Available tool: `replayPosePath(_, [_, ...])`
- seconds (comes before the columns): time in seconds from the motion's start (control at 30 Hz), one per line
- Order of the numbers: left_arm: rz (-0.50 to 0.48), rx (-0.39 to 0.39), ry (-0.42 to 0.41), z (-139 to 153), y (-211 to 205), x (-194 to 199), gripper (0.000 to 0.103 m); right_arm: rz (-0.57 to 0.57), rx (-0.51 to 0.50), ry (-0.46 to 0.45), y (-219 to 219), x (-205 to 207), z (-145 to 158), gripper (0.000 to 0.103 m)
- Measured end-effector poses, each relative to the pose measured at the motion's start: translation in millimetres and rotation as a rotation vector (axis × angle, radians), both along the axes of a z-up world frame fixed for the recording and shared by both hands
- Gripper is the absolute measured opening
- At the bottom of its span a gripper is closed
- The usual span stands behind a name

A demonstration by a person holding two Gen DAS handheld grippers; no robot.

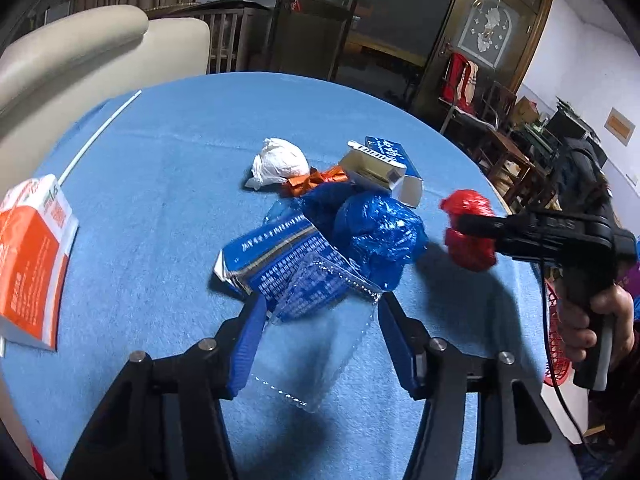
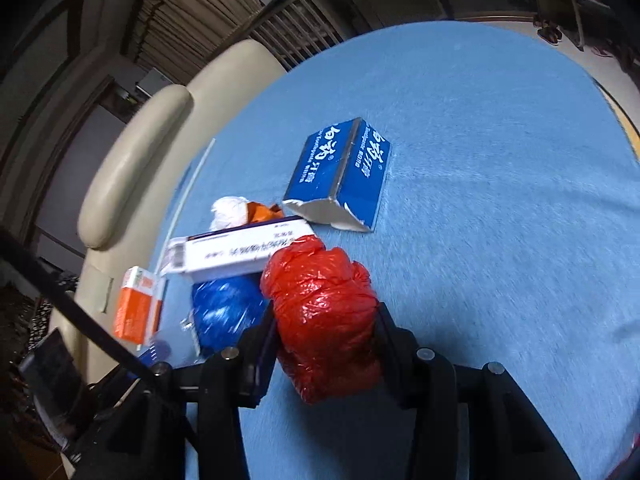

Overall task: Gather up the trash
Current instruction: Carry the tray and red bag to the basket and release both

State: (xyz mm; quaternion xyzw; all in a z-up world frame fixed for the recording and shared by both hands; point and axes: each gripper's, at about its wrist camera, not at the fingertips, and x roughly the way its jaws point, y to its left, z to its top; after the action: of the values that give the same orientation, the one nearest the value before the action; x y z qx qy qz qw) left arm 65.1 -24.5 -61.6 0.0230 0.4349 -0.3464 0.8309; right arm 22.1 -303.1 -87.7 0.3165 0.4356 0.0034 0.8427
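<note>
Clamping the red bag (image 2: 324, 320), the right gripper (image 2: 326, 344) has its fingers (image 2: 262, 356) pressed into both flanks of the crumpled, glossy wad, which bulges out in front of them; the grip sits low on the wad, likely so the slippery film cannot squirt free when it is carried off. From the left wrist view that same bag (image 1: 470, 228) sits just right of the blue bag (image 1: 380, 236), the landmark at the heart of the litter on the blue cloth table (image 1: 160, 184). The left gripper (image 1: 320, 336) points down at the near side of the blue bag with its fingers (image 1: 250, 344) spread either side of a clear tray (image 1: 316, 320), a thin, crinkled transparent shell; whether the pads already touch it cannot be told, so it reads as a lined-up pinch rather than a hold. Under the tray's far edge and just left of the blue bag lies a flattened blue carton (image 1: 276, 256) with a torn silver-lined end. Beyond the blue bag rest a white box (image 1: 380, 168), an orange wrapper (image 1: 316, 180) and a balled white tissue (image 1: 280, 162). Well left of it stands an orange box (image 1: 32, 260), stiff card with sharp corners. Everything is gathered close, presumably so each hand can reach a piece.
</note>
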Motion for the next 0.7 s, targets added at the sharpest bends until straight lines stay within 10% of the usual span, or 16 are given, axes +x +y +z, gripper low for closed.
replayPosePath(0.37, [0.03,-0.065,-0.002,17.6,7.2,-42.9,0.05,-0.006,-0.015,-0.1,-10.9,-80.4,27.8,0.048])
replayPosePath(0.7, [-0.025,0.03,-0.133,51.5,-41.3,-100.7,0.05,-0.053,-0.028,-0.144,-28.3,-140.1,36.9,0.048])
